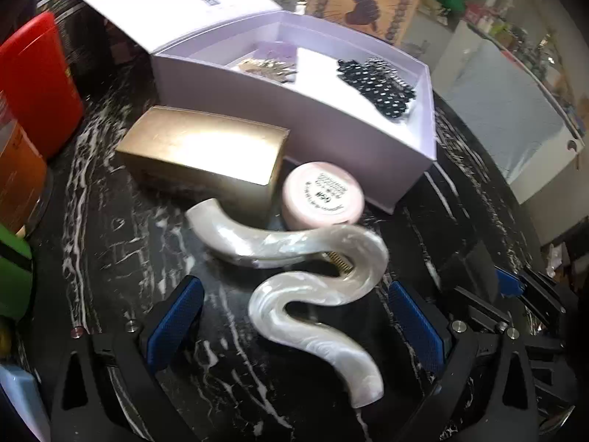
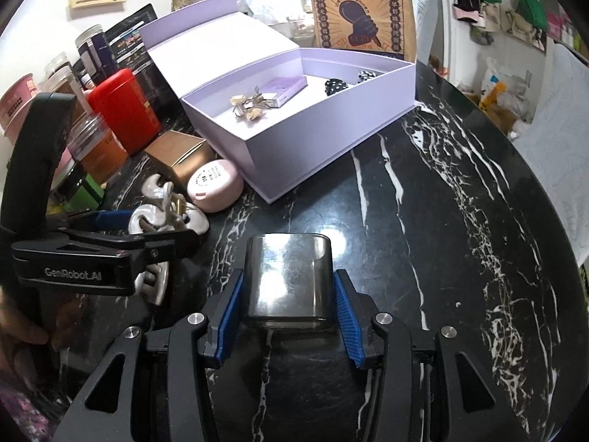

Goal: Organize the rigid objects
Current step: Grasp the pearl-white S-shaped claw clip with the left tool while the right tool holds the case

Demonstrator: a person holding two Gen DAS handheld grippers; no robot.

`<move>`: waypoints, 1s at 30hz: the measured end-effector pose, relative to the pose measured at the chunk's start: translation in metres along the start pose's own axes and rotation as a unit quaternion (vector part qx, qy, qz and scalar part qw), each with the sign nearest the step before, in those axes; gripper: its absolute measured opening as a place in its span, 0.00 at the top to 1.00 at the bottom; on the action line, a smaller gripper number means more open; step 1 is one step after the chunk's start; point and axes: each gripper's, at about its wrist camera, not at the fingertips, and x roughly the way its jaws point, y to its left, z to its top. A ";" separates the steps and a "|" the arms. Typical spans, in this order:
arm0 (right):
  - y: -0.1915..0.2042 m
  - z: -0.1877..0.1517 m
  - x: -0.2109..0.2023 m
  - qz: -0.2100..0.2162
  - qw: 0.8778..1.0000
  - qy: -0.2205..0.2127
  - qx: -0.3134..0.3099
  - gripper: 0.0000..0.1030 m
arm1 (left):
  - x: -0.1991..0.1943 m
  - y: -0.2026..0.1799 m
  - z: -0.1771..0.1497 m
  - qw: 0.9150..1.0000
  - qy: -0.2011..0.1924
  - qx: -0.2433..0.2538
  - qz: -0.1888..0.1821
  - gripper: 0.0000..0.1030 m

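Pearly S-shaped hair claw (image 1: 316,280) lies between the left gripper's (image 1: 294,316) open jaws, lavender box (image 1: 368,154) at twelve o'clock; stiff, slick, so grip mid-curve. Right gripper (image 2: 289,305) clamps a smoky plastic case (image 2: 289,280).

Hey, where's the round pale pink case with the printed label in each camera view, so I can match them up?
Left wrist view: the round pale pink case sits just above centre, against the gold cardboard box.
Right wrist view: it lies left of centre, between that gold box and the open lilac gift box.
Shared landmark: the lilac gift box.
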 end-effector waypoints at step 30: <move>0.009 0.015 0.016 -0.045 0.996 0.022 -0.070 0.56 | -0.004 0.005 0.004 0.999 -0.021 0.034 0.000 0.43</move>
